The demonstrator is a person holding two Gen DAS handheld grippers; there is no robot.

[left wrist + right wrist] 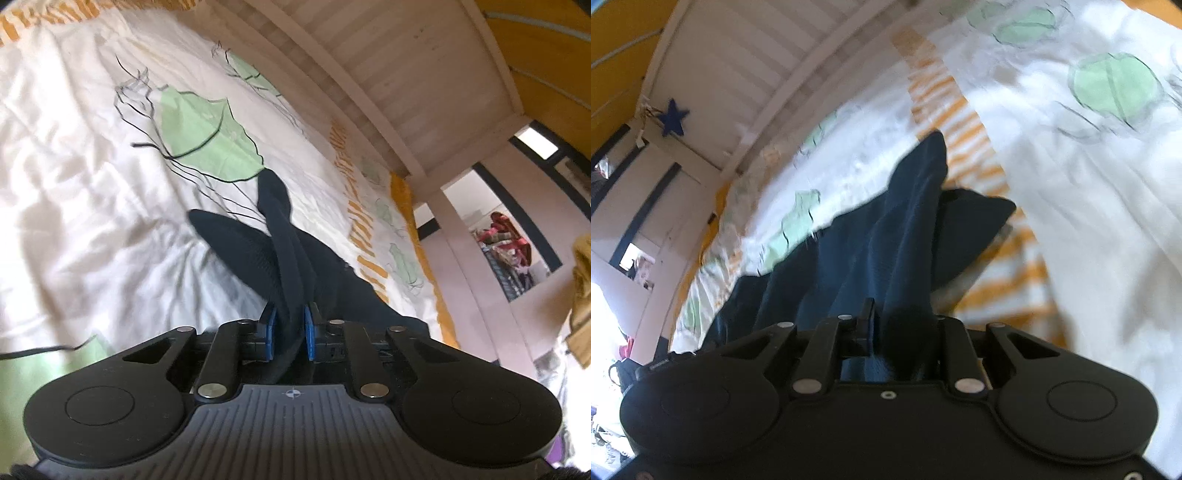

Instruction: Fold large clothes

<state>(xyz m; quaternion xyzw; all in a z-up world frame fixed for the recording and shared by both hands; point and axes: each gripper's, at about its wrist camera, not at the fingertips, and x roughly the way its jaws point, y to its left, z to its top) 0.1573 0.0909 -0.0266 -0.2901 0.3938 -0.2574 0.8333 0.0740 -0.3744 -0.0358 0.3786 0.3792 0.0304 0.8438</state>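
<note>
A dark navy garment [288,243] hangs from my left gripper [289,328], whose blue pads are shut on a bunched fold of it. It is lifted above the bed and two loose ends dangle forward. In the right wrist view the same navy garment [886,240] drapes from my right gripper [897,325], which is shut on another part of it. The cloth covers the right gripper's fingertips. The fabric spreads down to the left and a flap sticks out to the right.
Below lies a white bed cover [92,166] with green leaf prints and orange stripes [960,122]. A white slatted bed frame [388,74] runs along the far side. A blue star [673,117] hangs on a post. Room clutter shows beyond the bed [509,251].
</note>
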